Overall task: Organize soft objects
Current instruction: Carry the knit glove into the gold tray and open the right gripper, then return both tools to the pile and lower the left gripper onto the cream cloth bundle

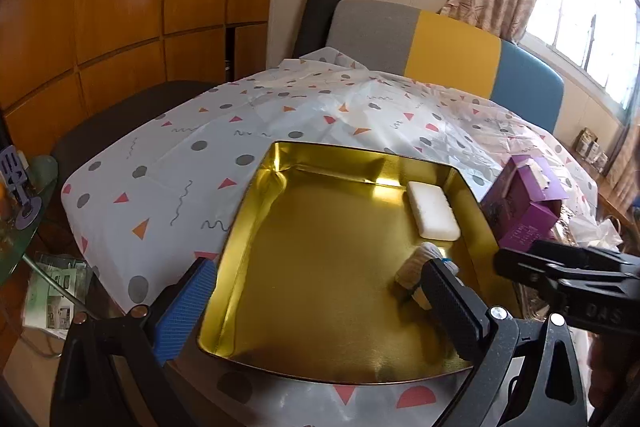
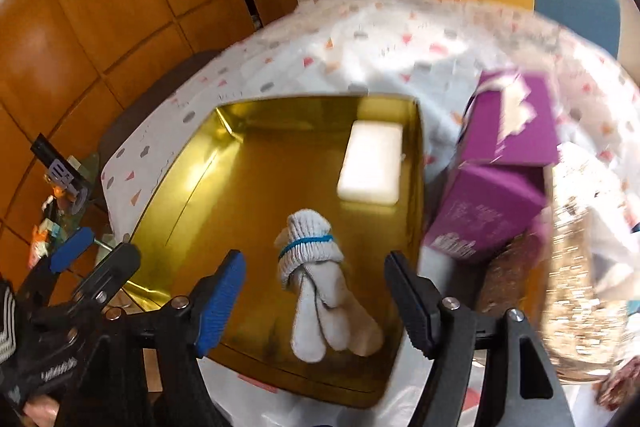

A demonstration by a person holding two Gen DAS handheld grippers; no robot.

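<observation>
A gold tin tray [image 1: 304, 267] [image 2: 248, 195] lies on the patterned tablecloth. A white sponge [image 1: 433, 211] [image 2: 371, 163] lies flat in its far right corner. A bundled grey work glove with a blue band [image 2: 316, 275] [image 1: 416, 267] lies in the tray's near right part. My right gripper [image 2: 316, 303] is open, its fingers standing on either side of the glove just above it, not touching. My left gripper [image 1: 320, 303] is open over the tray's near edge, and its right finger hides part of the glove.
A purple cardboard box [image 2: 496, 183] [image 1: 524, 207] stands right of the tray. A glittery gold bag [image 2: 576, 267] lies at the right. A grey, yellow and blue chair back [image 1: 440, 47] stands behind the table. A glass side table [image 1: 20, 219] with clutter stands at the left.
</observation>
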